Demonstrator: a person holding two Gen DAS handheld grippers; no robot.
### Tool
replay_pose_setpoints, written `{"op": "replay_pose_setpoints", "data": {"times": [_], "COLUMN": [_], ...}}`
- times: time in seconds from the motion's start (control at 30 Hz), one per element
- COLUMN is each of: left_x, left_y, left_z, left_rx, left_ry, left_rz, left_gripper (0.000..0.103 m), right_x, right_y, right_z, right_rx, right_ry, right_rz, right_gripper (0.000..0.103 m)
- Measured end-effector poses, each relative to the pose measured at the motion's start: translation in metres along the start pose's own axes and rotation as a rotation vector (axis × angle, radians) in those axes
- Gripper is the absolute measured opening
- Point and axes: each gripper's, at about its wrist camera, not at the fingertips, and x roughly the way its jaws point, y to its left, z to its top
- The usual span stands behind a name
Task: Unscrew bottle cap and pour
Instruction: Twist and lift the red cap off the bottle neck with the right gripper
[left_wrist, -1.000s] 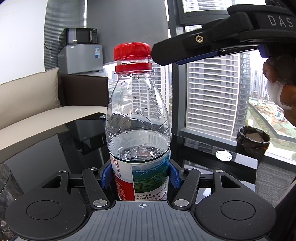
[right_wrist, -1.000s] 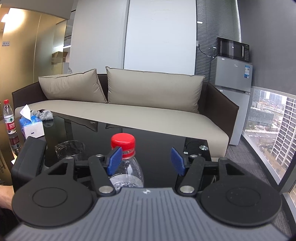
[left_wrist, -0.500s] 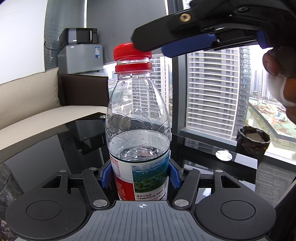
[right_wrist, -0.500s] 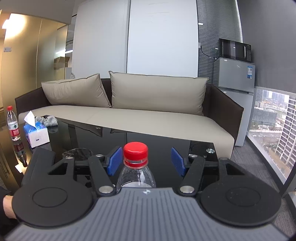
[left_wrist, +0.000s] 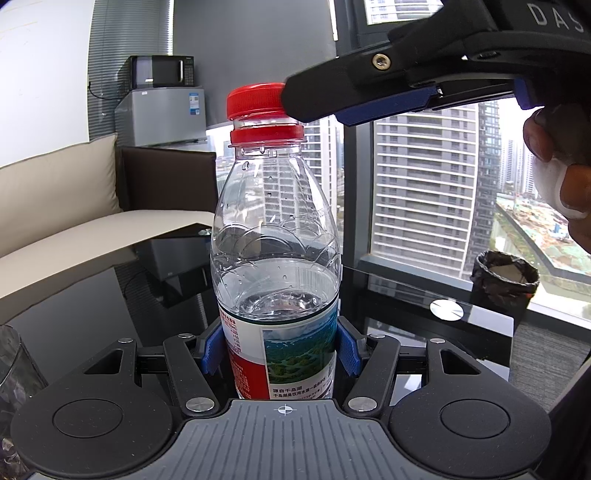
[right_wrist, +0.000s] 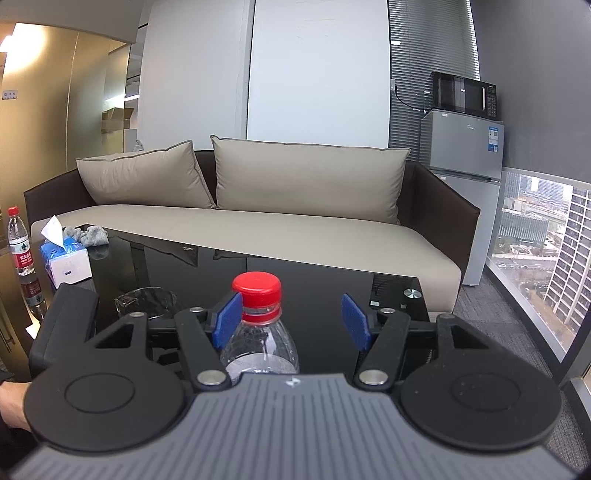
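A clear water bottle (left_wrist: 275, 258), about half full, stands upright on the black glass table (left_wrist: 74, 295). My left gripper (left_wrist: 280, 349) is shut on its labelled lower body. Its red cap (left_wrist: 256, 100) sits raised above the red neck ring. My right gripper (right_wrist: 291, 319) is open and level with the cap (right_wrist: 257, 288), which lies between the blue pads, close to the left pad (right_wrist: 228, 320). In the left wrist view a right finger (left_wrist: 369, 88) covers the cap's right side. A clear glass (right_wrist: 146, 302) stands on the table left of the bottle.
A beige sofa (right_wrist: 258, 229) runs behind the table. A tissue box (right_wrist: 64, 258), a grey cloth (right_wrist: 86, 234) and a second bottle (right_wrist: 20, 243) sit at the table's far left. A fridge with microwave (right_wrist: 467, 147) stands by the window. A black bin (left_wrist: 504, 284) is on the floor.
My right gripper came in from the right and lowered around the cap. The cap now shows a gap above the neck ring. The left gripper and bottle stayed still.
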Motion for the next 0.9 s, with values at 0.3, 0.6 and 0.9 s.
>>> {"op": "replay_pose_setpoints", "data": {"times": [0.3,0.6,0.9], "left_x": [0.001,0.001,0.002], "left_y": [-0.002,-0.005,-0.006], "left_z": [0.001,0.001,0.001], "left_rx": [0.002,0.002,0.001], "left_ry": [0.001,0.002,0.003], "left_rz": [0.000,0.000,0.001], "left_gripper": [0.056,0.056,0.056], "right_x": [0.001,0.011,0.016], "right_y": [0.009,0.021,0.022], "right_z": [0.006,0.009,0.009], "right_rx": [0.021,-0.012,-0.023], "right_ry": [-0.008,0.006,0.009], "right_rz": [0.021,0.027,0.031], "right_gripper": [0.062,0.041,0.033]}}
